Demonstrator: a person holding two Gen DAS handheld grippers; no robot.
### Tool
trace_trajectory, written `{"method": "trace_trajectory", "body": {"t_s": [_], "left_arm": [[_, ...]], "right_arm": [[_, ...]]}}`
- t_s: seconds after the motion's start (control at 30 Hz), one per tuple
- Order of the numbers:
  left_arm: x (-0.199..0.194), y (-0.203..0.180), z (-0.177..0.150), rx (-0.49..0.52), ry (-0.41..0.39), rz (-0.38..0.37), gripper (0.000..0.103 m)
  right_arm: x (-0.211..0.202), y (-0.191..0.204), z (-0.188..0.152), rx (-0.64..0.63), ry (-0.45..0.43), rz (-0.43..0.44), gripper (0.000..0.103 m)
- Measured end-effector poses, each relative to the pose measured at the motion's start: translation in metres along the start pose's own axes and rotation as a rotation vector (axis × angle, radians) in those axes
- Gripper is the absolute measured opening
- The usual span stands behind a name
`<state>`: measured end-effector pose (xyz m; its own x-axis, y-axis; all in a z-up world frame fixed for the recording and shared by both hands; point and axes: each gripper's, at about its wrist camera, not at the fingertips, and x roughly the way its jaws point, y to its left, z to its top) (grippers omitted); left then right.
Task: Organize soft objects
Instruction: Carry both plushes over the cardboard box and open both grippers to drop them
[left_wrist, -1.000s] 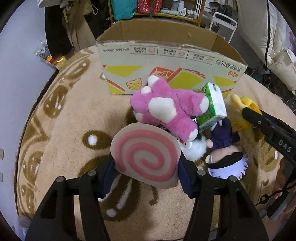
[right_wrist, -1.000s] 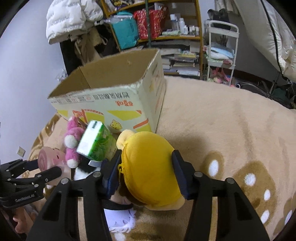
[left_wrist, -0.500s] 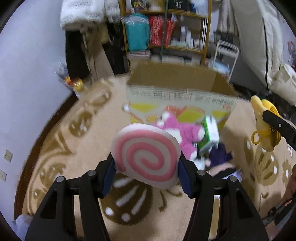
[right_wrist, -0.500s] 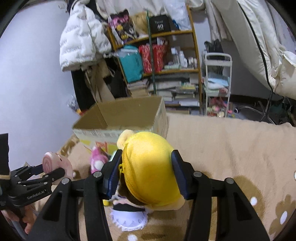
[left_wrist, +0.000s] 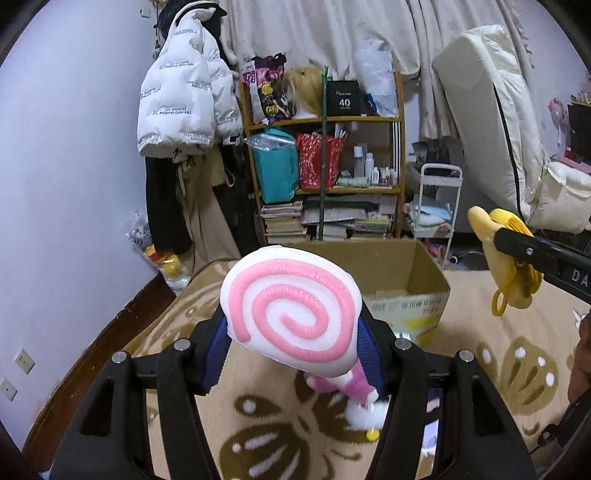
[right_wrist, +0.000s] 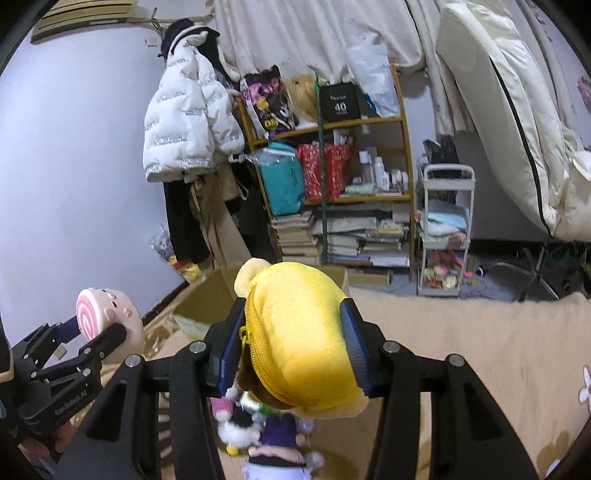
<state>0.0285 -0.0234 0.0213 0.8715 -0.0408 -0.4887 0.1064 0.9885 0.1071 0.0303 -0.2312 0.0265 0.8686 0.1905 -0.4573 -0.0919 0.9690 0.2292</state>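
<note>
Left wrist: patterned beige rug (left_wrist: 258, 435), cluttered bookshelf (left_wrist: 325, 177) behind.

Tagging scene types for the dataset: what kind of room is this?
Likely a lived-in bedroom or spare room at home: a white puffer jacket hangs on the wall, a cluttered wooden shelf holds books and bags, and a beige patterned plush carpet covers the floor.

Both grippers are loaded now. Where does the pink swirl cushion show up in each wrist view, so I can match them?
Left wrist: pink swirl cushion fills the centre, clamped in the left gripper.
Right wrist: it sits at the left edge, seen side-on.
Shared landmark: the open cardboard box in front of the bookshelf.
</note>
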Motion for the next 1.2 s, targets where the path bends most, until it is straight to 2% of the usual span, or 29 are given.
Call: {"method": "trace_trajectory", "body": {"t_s": [0.4,0.6,0.77,1.2], "left_arm": [[0.014,0.003,0.056,0.033,-0.085,-0.003,0.059],[0.026,0.001,0.080,0.057,-0.116,-0.017,0.060],[0.043,0.001,0.075,0.057,-0.128,-0.016,0.060],[0.118,0.014,0.053,0.000,-0.028,-0.048,0.060]], "right_arm": [[0.011,0.022,0.049,-0.068,-0.095,0.030,0.053],[0.023,0.026,0.057,-0.088,-0.104,0.047,0.053],[0.042,0.021,0.050,-0.082,-0.094,0.064,0.053],[0.102,0.002,0.013,-0.041,0.004,0.127,0.055]]}}
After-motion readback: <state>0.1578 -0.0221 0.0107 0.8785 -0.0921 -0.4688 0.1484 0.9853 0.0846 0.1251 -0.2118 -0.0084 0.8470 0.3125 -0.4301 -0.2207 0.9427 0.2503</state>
